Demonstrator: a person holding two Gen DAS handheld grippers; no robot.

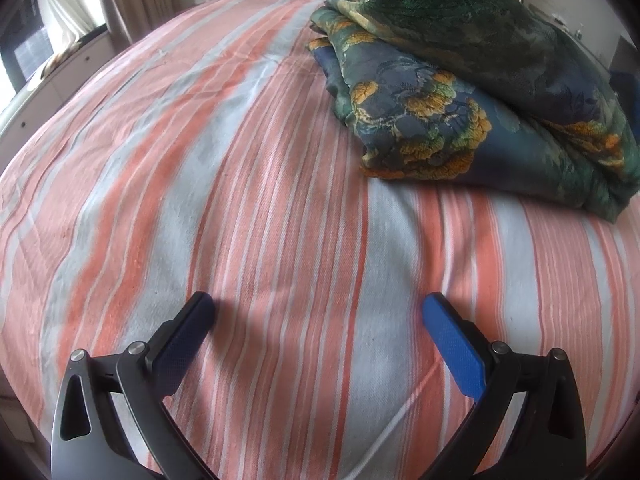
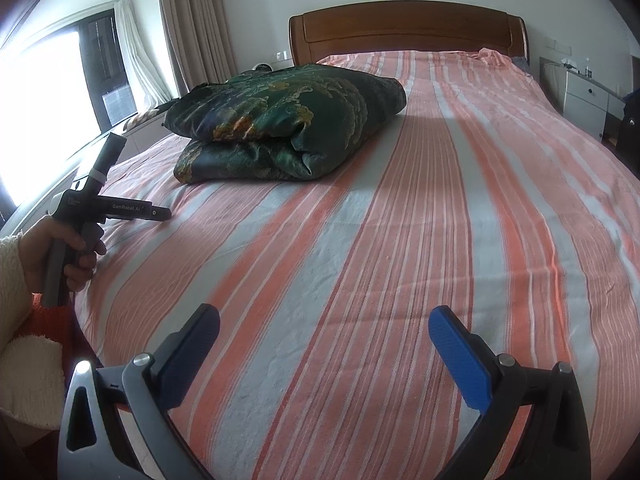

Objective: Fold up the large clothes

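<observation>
Folded garment (image 1: 472, 92) on the striped bed (image 1: 240, 200).
Both grippers, left (image 1: 318, 312) and right (image 2: 324, 326), hover spread wide and empty, well short of it.

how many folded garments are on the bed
1 bundle for sure: the green floral garment lies folded on the striped sheet, toward the window side. It shows two stacked layers, so a second piece may be hidden.

Striped sheet (image 2: 400, 240), wood headboard (image 2: 408, 26), nightstand (image 2: 586, 96), curtains (image 2: 196, 20).
</observation>
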